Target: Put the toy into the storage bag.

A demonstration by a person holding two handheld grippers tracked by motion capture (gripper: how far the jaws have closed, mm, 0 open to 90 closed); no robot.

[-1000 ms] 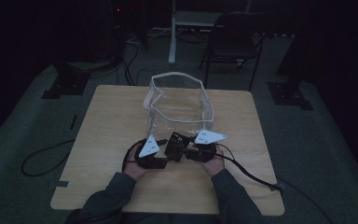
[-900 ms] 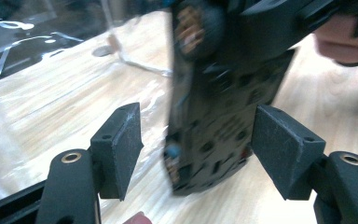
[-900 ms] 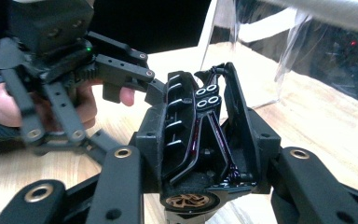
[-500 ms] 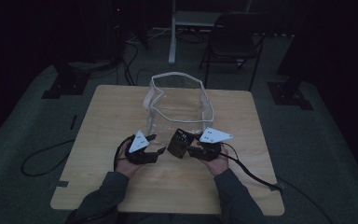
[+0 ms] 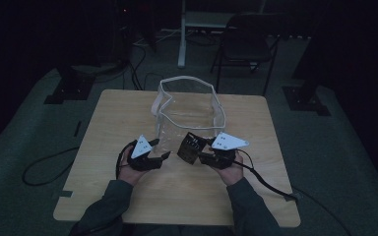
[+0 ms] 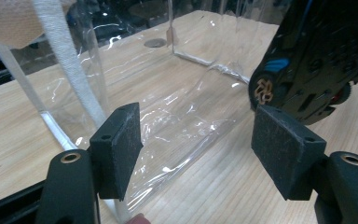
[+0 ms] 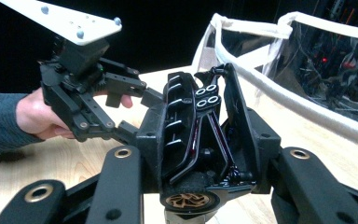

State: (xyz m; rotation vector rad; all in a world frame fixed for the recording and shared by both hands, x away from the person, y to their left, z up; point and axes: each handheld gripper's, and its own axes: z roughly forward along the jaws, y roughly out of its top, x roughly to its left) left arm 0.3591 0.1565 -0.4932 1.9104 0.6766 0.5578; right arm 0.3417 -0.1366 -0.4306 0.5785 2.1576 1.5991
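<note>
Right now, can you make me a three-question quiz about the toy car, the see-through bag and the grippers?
1. Where is the toy car?
A. In the right gripper
B. Inside the bag
C. On the floor

2. What colour is the bag's trim?
A. Red
B. White
C. Green

3. How is the left gripper?
A. Shut on the car
B. Shut on the bag
C. Open

Answers:
1. A, the right gripper's jaws press the car's two sides.
2. B, a white band runs along the bag's rim.
3. C, its pads stand apart with nothing between them.
</note>
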